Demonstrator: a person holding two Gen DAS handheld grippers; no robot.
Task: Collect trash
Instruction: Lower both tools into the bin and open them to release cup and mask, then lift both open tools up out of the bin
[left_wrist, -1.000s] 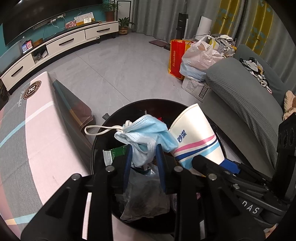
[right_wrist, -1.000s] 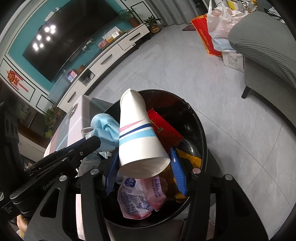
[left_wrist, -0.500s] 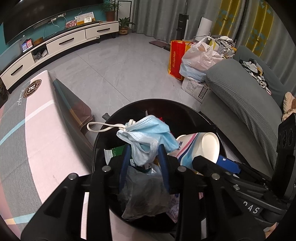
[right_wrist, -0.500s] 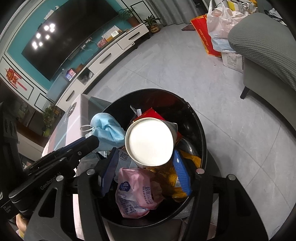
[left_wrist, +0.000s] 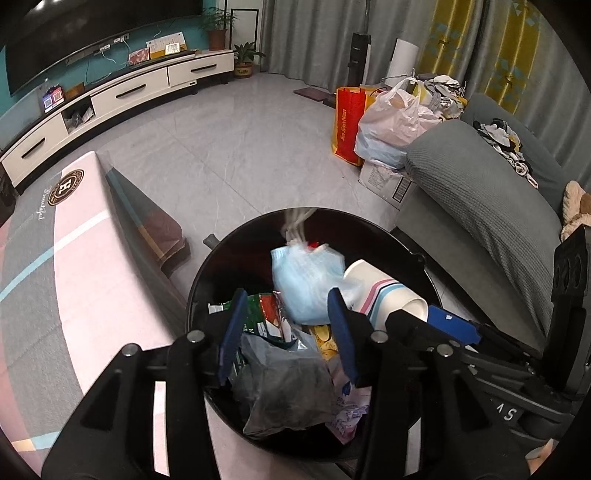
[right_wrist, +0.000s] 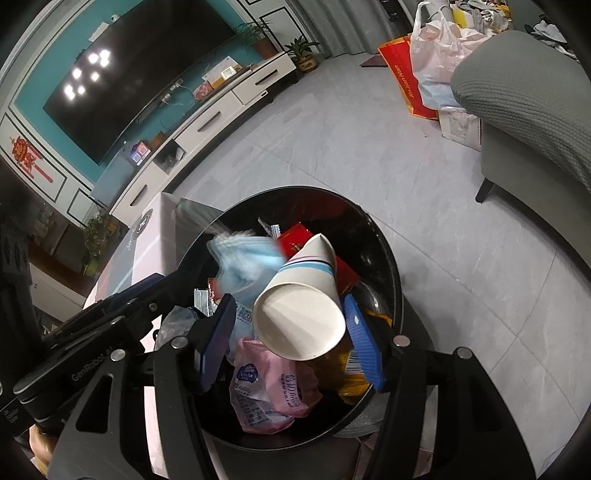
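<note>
Dropping step: left tongs (left_wrist: 291, 328) just opened wide, blue mask (left_wrist: 306, 280) blurred and falling free into the black bin (left_wrist: 207, 280); right tongs (right_wrist: 291, 343) wide, paper cup (right_wrist: 303, 306) loose on the heap; next, back to the bench (left_wrist: 74, 258) for more.

Black angular left tool (left_wrist: 288, 328) and right tool (right_wrist: 291, 339), blue ribbed pads (right_wrist: 364, 347), silver screws, white lettering.

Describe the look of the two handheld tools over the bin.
Both the left tool and the right tool have matte black angular plastic frames with silver screw heads and flat blue ribbed pads. The left tool's side carries pale lettering reading GenRobot.
</note>
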